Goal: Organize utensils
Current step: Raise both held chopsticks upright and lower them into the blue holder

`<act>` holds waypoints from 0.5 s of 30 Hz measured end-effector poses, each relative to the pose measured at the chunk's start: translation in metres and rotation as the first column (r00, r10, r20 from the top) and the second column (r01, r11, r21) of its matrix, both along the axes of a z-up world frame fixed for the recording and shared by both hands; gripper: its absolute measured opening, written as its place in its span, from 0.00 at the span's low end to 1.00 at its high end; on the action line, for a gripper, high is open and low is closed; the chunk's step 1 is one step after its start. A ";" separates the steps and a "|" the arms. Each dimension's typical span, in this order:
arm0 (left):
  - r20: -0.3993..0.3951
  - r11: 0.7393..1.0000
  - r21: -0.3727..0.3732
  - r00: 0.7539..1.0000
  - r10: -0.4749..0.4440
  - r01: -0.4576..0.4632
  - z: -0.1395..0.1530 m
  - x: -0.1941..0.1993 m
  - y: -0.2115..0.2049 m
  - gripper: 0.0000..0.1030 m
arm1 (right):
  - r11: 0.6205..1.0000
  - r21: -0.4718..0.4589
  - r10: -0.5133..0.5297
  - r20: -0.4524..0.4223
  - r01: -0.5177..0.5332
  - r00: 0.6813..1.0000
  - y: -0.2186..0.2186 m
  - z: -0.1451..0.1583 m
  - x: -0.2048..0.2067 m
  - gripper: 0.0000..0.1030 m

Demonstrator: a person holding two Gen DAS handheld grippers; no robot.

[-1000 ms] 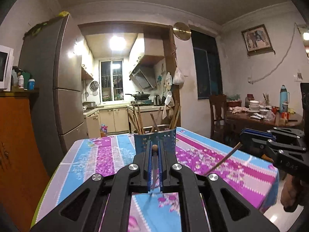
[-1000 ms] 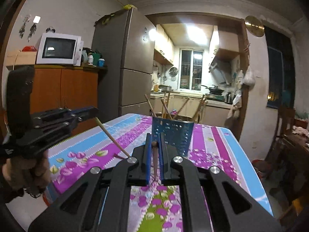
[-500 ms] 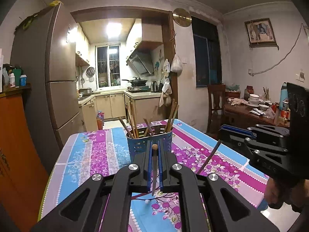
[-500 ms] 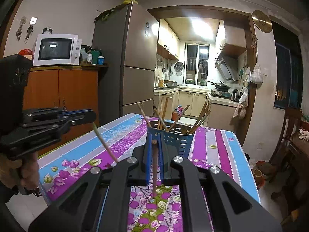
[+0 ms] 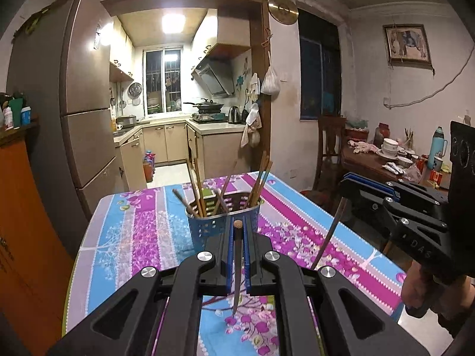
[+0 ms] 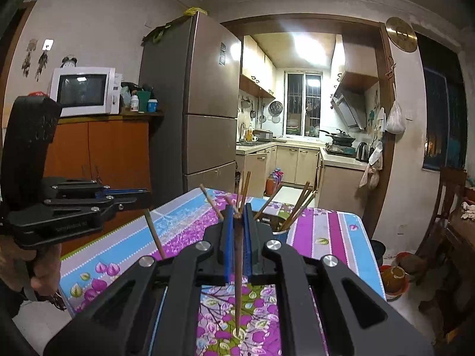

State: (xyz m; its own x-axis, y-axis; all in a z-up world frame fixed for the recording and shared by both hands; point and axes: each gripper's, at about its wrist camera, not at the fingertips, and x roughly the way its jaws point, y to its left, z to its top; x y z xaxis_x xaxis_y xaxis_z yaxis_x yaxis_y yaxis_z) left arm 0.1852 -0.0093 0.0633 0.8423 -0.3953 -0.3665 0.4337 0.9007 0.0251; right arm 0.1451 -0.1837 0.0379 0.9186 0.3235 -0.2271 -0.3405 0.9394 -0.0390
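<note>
Now hand-held gripper [image 5: 237,228] clamping chopstick [image 5: 236,270], holder [image 5: 207,228] beyond

Tall fridge [image 5: 80,95] left of lit kitchen doorway [image 5: 184,89]; barred window [image 5: 163,80]; framed picture [image 5: 406,44] on wall

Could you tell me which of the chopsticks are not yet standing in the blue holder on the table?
Two: the chopstick clamped in the left tongs and the chopstick clamped in the right tongs. All others stand inside the blue holder.
</note>
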 end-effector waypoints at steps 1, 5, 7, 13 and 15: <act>-0.001 1.000 0.001 1.000 0.002 -0.002 0.006 0.004 -0.002 0.07 | 1.000 0.004 0.001 -0.001 -0.001 1.000 -0.002 0.003 0.003 0.05; 0.020 1.000 -0.003 1.000 0.020 -0.020 0.037 0.018 -0.003 0.07 | 1.000 0.019 0.003 0.008 -0.003 1.000 -0.006 0.027 0.019 0.05; 0.032 1.000 -0.013 0.999 0.024 -0.024 0.053 0.023 -0.003 0.07 | 1.000 0.029 0.009 0.014 -0.009 1.000 -0.009 0.045 0.029 0.05; 0.085 0.999 -0.033 0.996 0.039 -0.036 0.115 0.038 -0.003 0.07 | 1.000 0.027 0.001 0.041 -0.003 0.999 -0.011 0.092 0.062 0.05; 0.099 0.998 -0.036 0.994 0.048 -0.045 0.133 0.047 -0.005 0.07 | 1.000 0.028 0.002 0.050 -0.003 0.999 -0.011 0.110 0.075 0.05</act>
